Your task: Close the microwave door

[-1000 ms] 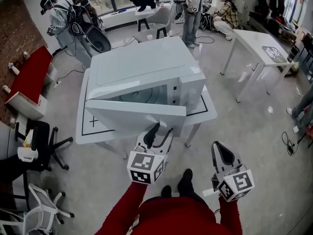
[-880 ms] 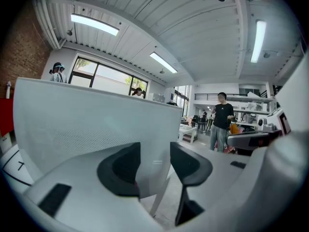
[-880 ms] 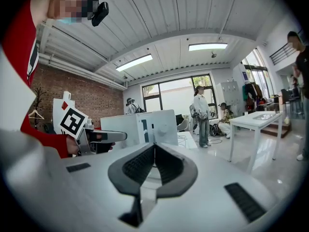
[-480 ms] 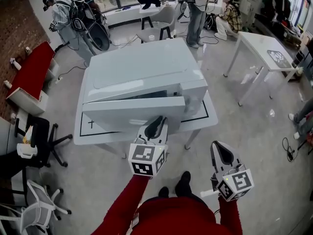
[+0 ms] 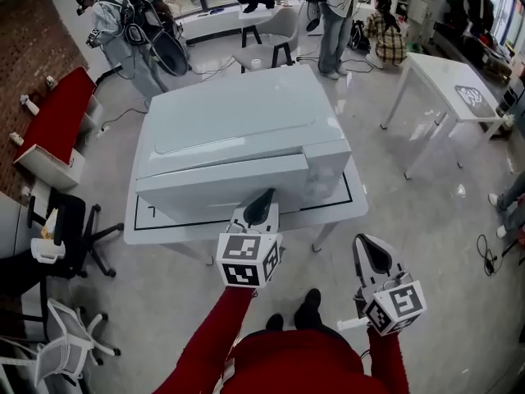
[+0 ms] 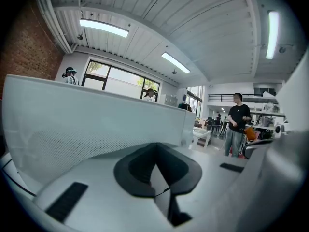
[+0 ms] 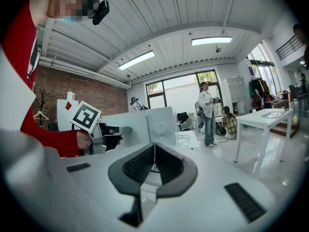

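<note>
A: Left tongs (image 5: pixel 263 200) state?

B: Clenched, pads pressed flat together, nothing between them. The left gripper view confirms it.

A: Where's the microwave door (image 5: pixel 220 190) relative to them?

B: Dead ahead of the tips. From the head view the tips sit at the door's lower front edge, right of its middle. Looks like contact, but I can't confirm it. In the left gripper view the door's perforated panel fills everything ahead and to the left of the jaws.

A: Door position?

B: Swung in almost flush with the front of the microwave (image 5: pixel 238 125). I can't tell whether it's latched.

A: Right tongs (image 5: pixel 373 253)?

B: Also clenched and empty. They're off to the right of the left tongs and further back, well apart from the door and beyond the edge of the table (image 5: pixel 162 226). They point roughly level, with the microwave's right front corner ahead and to their left.
</note>
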Demonstrator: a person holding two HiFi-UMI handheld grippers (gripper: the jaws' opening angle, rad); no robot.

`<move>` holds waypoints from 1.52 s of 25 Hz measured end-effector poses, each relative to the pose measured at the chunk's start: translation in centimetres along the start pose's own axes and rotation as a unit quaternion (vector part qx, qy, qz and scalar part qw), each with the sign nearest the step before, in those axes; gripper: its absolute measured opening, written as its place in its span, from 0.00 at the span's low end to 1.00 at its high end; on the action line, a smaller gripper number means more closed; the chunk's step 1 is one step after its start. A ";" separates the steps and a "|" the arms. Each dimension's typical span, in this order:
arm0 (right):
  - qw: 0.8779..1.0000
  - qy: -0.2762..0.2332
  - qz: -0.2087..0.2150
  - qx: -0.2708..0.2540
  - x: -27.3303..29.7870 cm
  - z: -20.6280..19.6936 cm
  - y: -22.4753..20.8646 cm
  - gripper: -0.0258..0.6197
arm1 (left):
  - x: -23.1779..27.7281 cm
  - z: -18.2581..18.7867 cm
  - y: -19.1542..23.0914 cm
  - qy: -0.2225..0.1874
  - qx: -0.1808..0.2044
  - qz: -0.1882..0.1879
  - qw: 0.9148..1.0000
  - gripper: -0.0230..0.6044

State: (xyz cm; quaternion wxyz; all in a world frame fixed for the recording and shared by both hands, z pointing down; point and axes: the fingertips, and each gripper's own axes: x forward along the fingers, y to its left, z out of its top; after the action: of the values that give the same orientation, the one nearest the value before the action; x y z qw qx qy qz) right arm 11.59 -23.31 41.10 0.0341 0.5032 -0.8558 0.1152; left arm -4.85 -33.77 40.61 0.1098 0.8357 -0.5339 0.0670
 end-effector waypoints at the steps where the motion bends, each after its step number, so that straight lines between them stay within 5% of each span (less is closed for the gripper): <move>1: 1.000 0.000 0.002 0.001 0.2 0.0 -0.2 0.06 | 0.1 0.0 -0.2 0.001 0.001 0.000 1.000 0.05; 12: 1.000 0.003 0.022 0.000 1.6 1.1 -1.6 0.06 | 0.4 0.5 -0.2 0.004 -0.037 0.016 0.999 0.05; 30: 0.999 0.009 0.053 0.002 2.5 1.3 -1.7 0.06 | 2.0 0.5 -1.0 0.011 -0.031 -0.008 0.999 0.05; 38: 0.997 -0.015 0.073 -0.008 2.0 2.8 -0.6 0.06 | -2.7 3.8 -4.7 -0.073 -0.015 -0.125 0.989 0.05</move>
State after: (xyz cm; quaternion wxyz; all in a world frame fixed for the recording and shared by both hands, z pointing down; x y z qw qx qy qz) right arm 11.26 -25.96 38.81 0.0163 0.4404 -0.8917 0.1028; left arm -1.74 -30.49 35.74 0.0905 0.8970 -0.4324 -0.0162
